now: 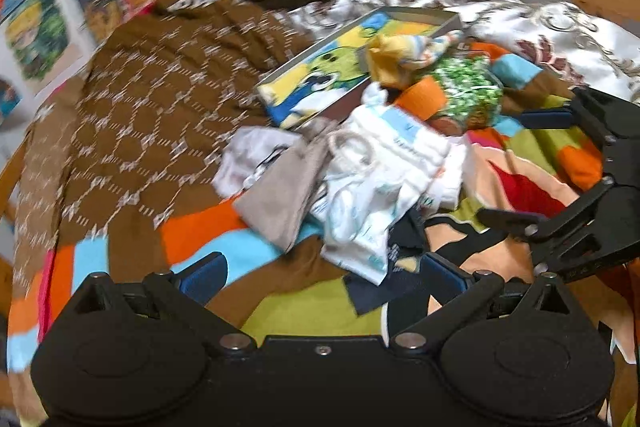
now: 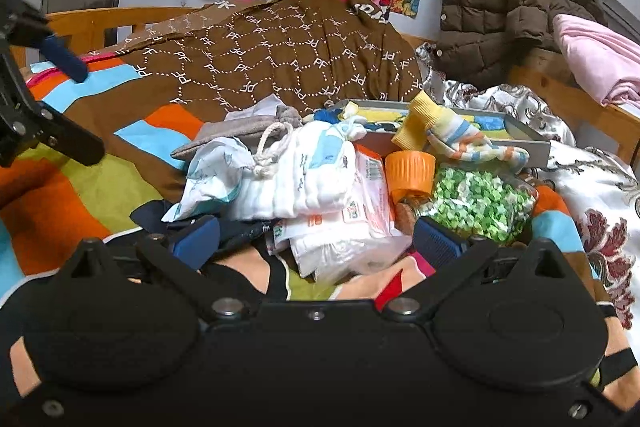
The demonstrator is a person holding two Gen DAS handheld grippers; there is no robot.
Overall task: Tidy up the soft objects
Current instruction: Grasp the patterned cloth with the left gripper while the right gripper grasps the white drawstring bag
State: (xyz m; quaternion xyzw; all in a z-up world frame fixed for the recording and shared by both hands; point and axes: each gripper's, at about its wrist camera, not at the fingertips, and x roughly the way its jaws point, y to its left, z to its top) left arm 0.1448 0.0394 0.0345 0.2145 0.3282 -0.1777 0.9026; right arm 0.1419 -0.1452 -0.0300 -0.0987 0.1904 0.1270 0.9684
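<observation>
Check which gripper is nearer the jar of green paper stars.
Right. The right gripper is open with one blue pad almost against the jar of green paper stars. The left gripper, also open, hangs back across the pile of white cloth bags.

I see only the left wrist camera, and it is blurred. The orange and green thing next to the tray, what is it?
Observer: The right wrist view shows a jar lying on its side, with an orange ribbed lid and green folded paper pieces inside.
Operator: Is something under the white drawstring bag?
Observer: Yes. A plastic pack with red and orange print lies under the white drawstring bag.
Operator: The yellow cloth at the tray, is it inside?
Observer: Not fully. It is a striped sock with a yellow cuff, draped over the near wall of the tray, toe hanging outside.
</observation>
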